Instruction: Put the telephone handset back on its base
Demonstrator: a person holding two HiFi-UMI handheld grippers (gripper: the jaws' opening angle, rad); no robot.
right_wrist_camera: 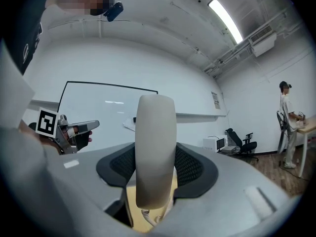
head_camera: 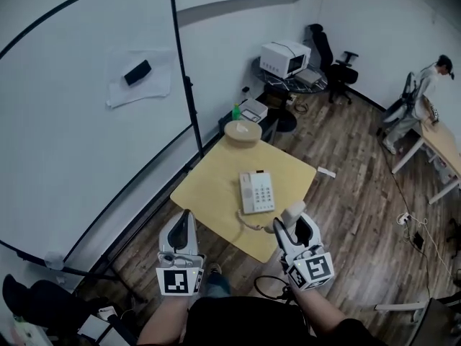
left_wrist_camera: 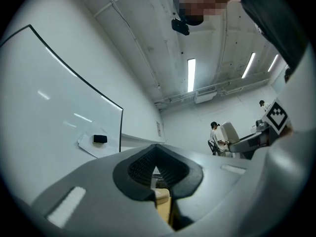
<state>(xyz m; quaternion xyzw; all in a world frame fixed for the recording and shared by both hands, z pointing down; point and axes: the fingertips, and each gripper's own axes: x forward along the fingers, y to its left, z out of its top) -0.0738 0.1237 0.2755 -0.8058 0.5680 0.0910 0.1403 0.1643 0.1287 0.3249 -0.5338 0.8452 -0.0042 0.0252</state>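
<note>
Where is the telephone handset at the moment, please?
In the head view, the handset is clamped in the right gripper at lower right, by the yellow table's near edge, right of the telephone base.

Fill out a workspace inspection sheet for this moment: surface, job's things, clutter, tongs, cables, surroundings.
Surface: yellow table, mostly bare, standing on a wood floor.
Job's things: telephone base lies near the table's middle without its handset; the handset is held up by the near-right edge.
Clutter: one round wooden item at the far corner.
Tongs: right tongs shut on the handset; left tongs shut, empty, off the near-left edge.
Cables: coiled cord runs from base to handset; thin floor cable at right.
Surroundings: whiteboard, office chair, a person at a far desk.
</note>
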